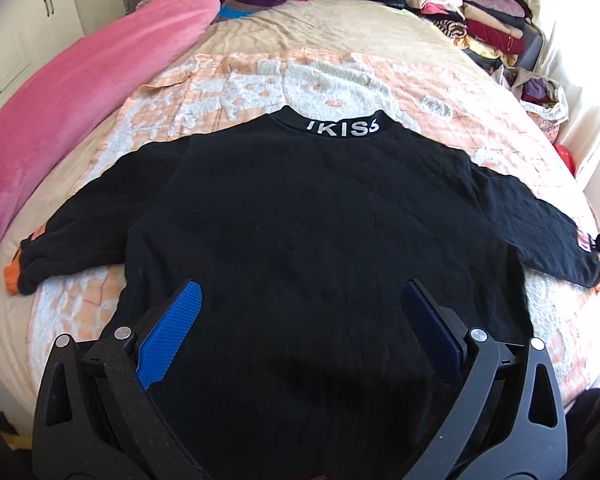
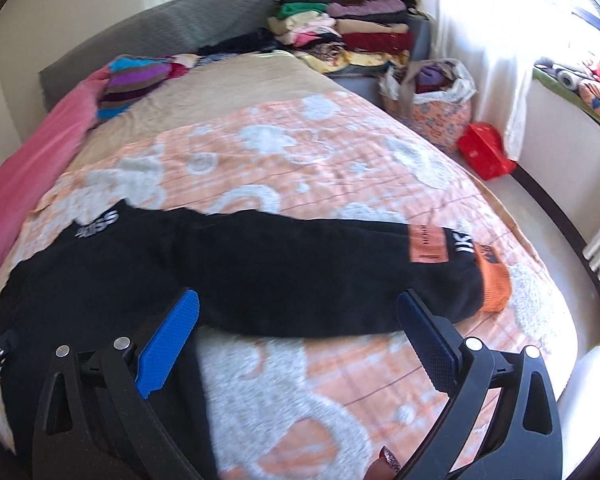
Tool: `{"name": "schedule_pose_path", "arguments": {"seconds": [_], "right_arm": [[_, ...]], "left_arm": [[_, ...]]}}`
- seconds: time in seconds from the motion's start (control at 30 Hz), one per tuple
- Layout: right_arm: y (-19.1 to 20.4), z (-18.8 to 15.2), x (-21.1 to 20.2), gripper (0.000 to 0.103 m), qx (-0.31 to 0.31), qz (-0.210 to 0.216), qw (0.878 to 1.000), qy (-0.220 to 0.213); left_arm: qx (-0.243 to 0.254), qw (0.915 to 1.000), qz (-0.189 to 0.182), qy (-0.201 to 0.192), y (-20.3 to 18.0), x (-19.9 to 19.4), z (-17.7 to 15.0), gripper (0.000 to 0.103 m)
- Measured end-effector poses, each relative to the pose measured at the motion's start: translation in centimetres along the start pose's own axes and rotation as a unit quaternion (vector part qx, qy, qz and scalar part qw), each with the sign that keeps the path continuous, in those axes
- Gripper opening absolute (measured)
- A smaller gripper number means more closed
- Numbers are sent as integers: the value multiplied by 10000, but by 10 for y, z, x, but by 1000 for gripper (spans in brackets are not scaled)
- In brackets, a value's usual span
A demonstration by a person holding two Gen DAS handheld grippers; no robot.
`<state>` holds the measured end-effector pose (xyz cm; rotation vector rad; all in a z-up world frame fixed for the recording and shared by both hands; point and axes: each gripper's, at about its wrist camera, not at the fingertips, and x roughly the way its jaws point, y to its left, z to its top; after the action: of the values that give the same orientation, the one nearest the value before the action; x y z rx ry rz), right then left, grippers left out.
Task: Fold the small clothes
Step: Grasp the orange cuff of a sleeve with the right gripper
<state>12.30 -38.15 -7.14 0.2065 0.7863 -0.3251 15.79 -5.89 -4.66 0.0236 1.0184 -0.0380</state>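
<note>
Above the black sweatshirt (image 1: pixel 300 208), left claw (image 1: pixel 300 312) gapes; right claw (image 2: pixel 298 316) likewise.

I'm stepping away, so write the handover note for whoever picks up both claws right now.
Left claw: open, empty, over the lower body of the black sweatshirt.
Right claw: open, empty, near the sweatshirt's right sleeve, close to the orange cuff.
Sweatshirt lies flat on the peach patterned blanket, collar away from you, both sleeves spread out.
Done: garment laid out. No fold made yet.
Left: fold sleeves in, then fold the body. Folded clothes pile sits at the far end of the bed.
</note>
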Motion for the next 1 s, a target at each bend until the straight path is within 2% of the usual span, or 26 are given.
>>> {"name": "schedule_pose_path", "arguments": {"seconds": [0.27,0.47,0.67,0.8,1.0], "right_arm": [[-64,9,36,99,713,-602,9955,149],[-125,0,58,99,1363,-1043,9845,350],[-161,-4,78,99,1754,-1136,9758,643],[-168,-10,102,99,1862,-863,9729,1067],[-165,-1,107,98,1627,-755,9787,1003]], "left_arm": [[-58,9998,-120,132,-1,30,21,94],[-145,9997,-65,204,2,50,30,94],[-90,9996,47,257,2,64,31,94],[-45,9994,93,334,0,74,27,94],[-15,9991,25,415,-1,84,20,94]]}}
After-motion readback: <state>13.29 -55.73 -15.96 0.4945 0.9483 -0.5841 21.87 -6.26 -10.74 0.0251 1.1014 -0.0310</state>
